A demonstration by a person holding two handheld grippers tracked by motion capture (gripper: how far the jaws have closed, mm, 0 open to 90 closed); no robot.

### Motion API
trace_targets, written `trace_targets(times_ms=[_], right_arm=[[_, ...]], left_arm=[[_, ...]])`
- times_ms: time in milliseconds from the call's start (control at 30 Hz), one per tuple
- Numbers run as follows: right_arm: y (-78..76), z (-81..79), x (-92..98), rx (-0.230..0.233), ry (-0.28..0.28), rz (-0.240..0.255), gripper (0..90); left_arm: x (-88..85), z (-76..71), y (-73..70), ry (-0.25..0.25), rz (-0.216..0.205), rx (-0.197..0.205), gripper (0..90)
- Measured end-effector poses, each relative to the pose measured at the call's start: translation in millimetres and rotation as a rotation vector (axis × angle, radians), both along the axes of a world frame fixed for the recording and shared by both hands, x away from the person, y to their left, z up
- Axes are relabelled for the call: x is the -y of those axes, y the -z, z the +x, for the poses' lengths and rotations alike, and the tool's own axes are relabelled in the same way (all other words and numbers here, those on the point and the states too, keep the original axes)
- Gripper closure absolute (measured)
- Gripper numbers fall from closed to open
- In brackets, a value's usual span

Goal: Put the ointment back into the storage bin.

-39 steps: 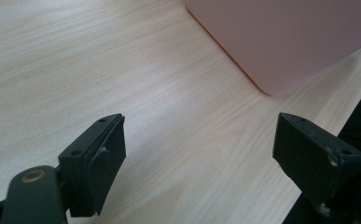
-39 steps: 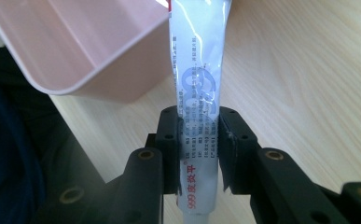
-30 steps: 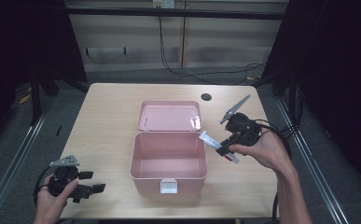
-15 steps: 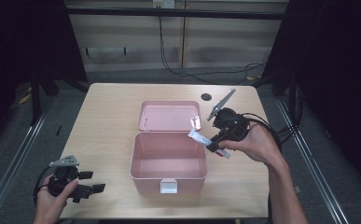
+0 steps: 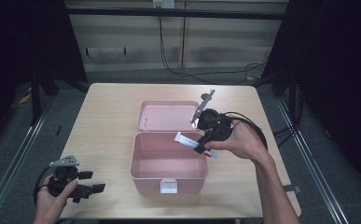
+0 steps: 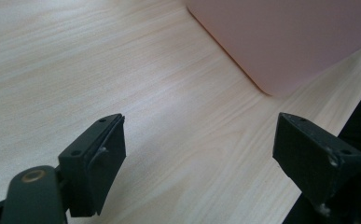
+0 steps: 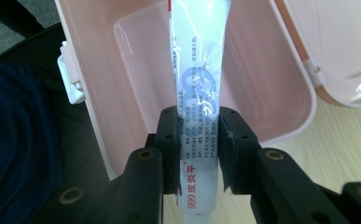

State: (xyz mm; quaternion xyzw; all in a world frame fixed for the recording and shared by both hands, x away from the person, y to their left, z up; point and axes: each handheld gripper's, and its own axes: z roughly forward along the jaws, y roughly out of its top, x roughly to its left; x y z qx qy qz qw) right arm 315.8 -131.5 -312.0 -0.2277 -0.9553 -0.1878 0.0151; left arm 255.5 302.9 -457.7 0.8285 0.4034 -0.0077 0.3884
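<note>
A pink box (image 5: 168, 161) stands open at the table's middle, its lid (image 5: 168, 115) lying flat behind it. My right gripper (image 5: 205, 141) is shut on a white tube with red print (image 5: 187, 140), held over the box's right rim with the tube's flat end reaching over the hollow inside. In the right gripper view the tube (image 7: 197, 84) runs up between the pads (image 7: 170, 140) above the empty box (image 7: 243, 88). My left gripper (image 5: 92, 189) rests open near the table's front left corner, nothing between its jaws; its fingers (image 6: 94, 163) point at the box's outer wall (image 6: 285, 37).
The wooden table (image 5: 103, 121) has bare room left of the box. A small dark round object (image 5: 204, 96) lies near the far edge. Black cables trail from the right gripper across the table's right side. Dark floor and metal rails surround the table.
My right gripper has carried the tube leftward, from beside the box to over its right rim. The left gripper has stayed where it was.
</note>
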Motion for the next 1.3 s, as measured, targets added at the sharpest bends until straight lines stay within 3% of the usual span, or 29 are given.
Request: trace_targets(times_ms=[500,800,1300], right_arm=[[7.6,3.5,-27.6,0.002,-0.08,0.001,71.9],[23.8,6.4,-52.4,-0.025,-0.15,-0.028,71.9],[43.1,7.0,-70.9,-0.051,-0.207,-0.031,71.8]], left_arm=[[-0.1,-0.8,-0.8,-0.005,-0.006,0.003,17.0],[-0.1,-0.8,-0.9,-0.003,-0.003,0.006,17.0],[-0.2,-0.6,-1.0,0.0,-0.001,0.006,17.1]])
